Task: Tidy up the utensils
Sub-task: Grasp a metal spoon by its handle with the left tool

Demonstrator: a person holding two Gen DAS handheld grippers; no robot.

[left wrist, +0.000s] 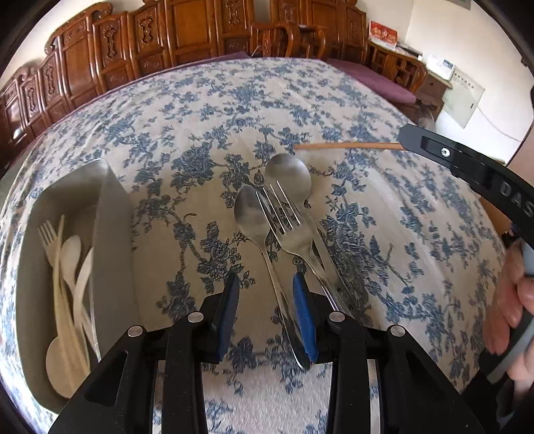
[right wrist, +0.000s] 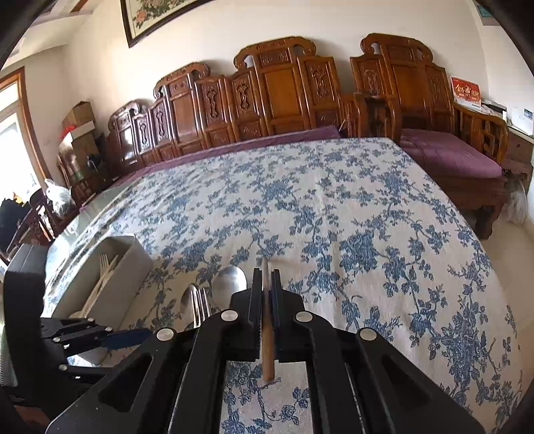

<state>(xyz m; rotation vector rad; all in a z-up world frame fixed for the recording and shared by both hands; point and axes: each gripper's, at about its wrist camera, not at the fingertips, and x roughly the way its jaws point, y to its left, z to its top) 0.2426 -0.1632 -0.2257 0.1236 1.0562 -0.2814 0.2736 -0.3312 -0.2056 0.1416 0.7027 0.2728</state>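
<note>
The left gripper (left wrist: 267, 293), jaws spread and empty, hangs over the handles of 2 spoons (left wrist: 288, 173) and 1 fork (left wrist: 283, 220) lying lengthwise ahead on the counter (left wrist: 383, 267), while the right gripper (right wrist: 266, 277) pinches a chopstick (right wrist: 267, 340).

I am working in a home's living or dining room. The table (right wrist: 333, 207) wears a blue-flowered cloth. Behind it carved wooden chairs (right wrist: 280, 90) line the white wall; to its right stands a bench with a purple cushion (right wrist: 447, 153). Above the chairs hangs a framed flower picture (right wrist: 150, 15).
</note>
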